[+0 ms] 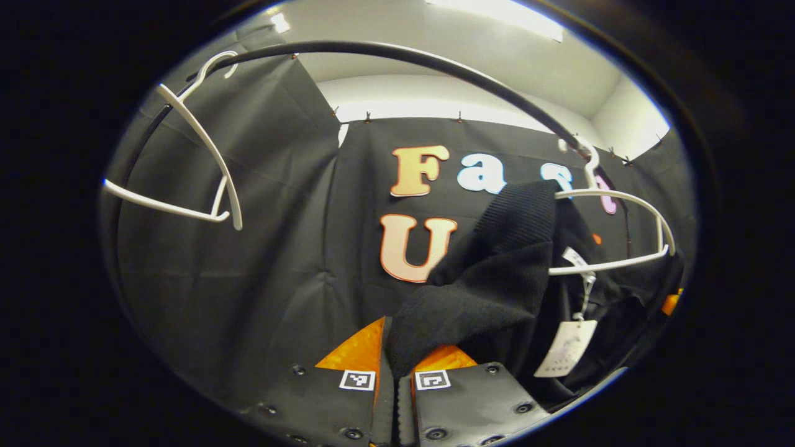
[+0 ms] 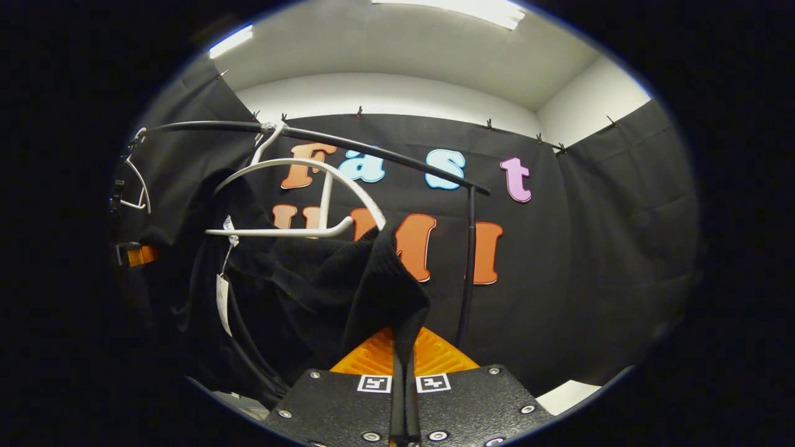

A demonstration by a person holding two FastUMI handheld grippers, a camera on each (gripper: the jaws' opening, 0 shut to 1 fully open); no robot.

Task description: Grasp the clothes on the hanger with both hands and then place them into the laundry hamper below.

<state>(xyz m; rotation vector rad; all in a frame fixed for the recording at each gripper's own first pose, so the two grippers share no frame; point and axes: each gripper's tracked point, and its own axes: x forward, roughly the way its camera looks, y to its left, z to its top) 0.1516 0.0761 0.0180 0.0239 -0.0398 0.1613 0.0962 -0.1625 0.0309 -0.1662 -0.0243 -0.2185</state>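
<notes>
Two grippers each pinch a fold of the same black knitted garment (image 1: pixel 490 279), which hangs partly off a white plastic hanger (image 1: pixel 621 230) on a dark curved metal rail (image 1: pixel 397 59). In the left gripper view, the left gripper (image 1: pixel 395 363) has its jaws closed on a lower edge of the knit, the cloth running up from between the fingers toward the hanger at upper right; a white paper tag (image 1: pixel 566 347) dangles on a string below the hanger bar. A second, bare white hanger (image 1: pixel 199 161) hangs further left on the same rail. In the right gripper view, the right gripper (image 2: pixel 404 360) likewise has its jaws shut on a fold of the garment, which rises to the hanger's right end. The rail's upright post (image 2: pixel 466 267) stands just beside that fold.
</notes>
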